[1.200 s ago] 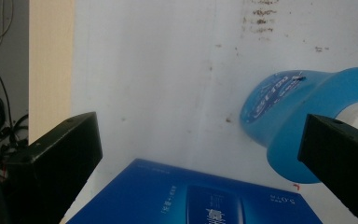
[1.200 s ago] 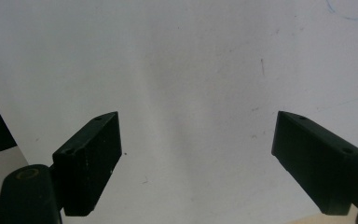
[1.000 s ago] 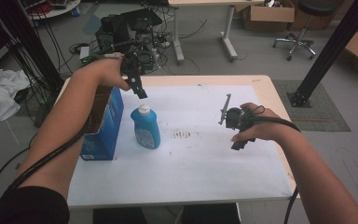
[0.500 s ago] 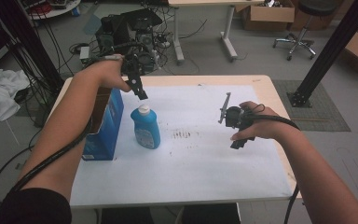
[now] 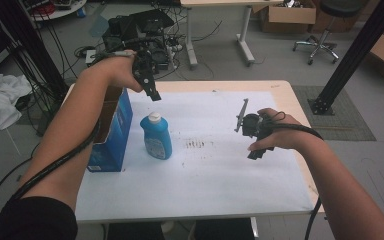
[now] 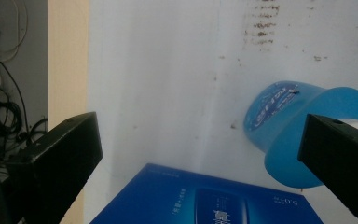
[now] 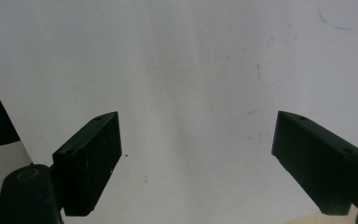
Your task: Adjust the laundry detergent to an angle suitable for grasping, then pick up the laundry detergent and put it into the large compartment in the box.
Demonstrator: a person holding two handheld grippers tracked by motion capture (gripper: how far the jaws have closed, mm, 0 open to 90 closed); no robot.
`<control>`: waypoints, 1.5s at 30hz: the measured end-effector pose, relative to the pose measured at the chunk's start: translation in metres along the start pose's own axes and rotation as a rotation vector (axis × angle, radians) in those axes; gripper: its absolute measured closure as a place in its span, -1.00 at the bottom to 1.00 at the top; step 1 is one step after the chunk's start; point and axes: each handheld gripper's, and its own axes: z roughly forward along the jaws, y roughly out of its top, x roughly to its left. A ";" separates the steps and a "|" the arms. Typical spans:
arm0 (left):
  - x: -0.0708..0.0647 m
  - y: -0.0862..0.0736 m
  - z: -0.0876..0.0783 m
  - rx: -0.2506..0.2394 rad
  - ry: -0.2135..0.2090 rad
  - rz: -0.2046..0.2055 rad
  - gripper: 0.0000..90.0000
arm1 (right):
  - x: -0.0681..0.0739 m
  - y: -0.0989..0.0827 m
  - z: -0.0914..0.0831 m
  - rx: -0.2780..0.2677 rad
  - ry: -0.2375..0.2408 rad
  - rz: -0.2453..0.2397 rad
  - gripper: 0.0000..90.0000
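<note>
Blue bottle (image 5: 156,137) with a white cap is standing upright on the white sheet (image 5: 205,170) covering the worktop (image 5: 290,95), left of center. Just beside it on its left, an open blue box (image 5: 111,131) is standing near the worktop's left edge; can't tell if the two are touching. Faint brown smudges (image 5: 195,145) are showing on the sheet right of the bottle.

Left claw (image 5: 150,87) is hovering above and behind the bottle, pointing down, jaws spread wide, holding nothing. In the left gripper view the left claw (image 6: 200,154) is framing the bottle (image 6: 303,135) from above, close to one jaw, with the box top (image 6: 205,198) at the bottom edge between the jaws.

Right claw (image 5: 255,131) is hanging over the right part of the sheet, well apart from bottle and box. In the right gripper view the right claw (image 7: 198,158) is showing jaws spread wide with nothing between them, bare sheet (image 7: 191,70) underneath.

Cables (image 5: 145,30), a chair base (image 5: 320,47) and cardboard boxes (image 5: 285,15) are sitting on the floor beyond the worktop.
</note>
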 end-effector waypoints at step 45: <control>-0.004 -0.026 -0.019 -0.032 -0.011 0.009 -1.00 | 0.005 0.010 0.002 -0.009 -0.024 -0.017 -0.65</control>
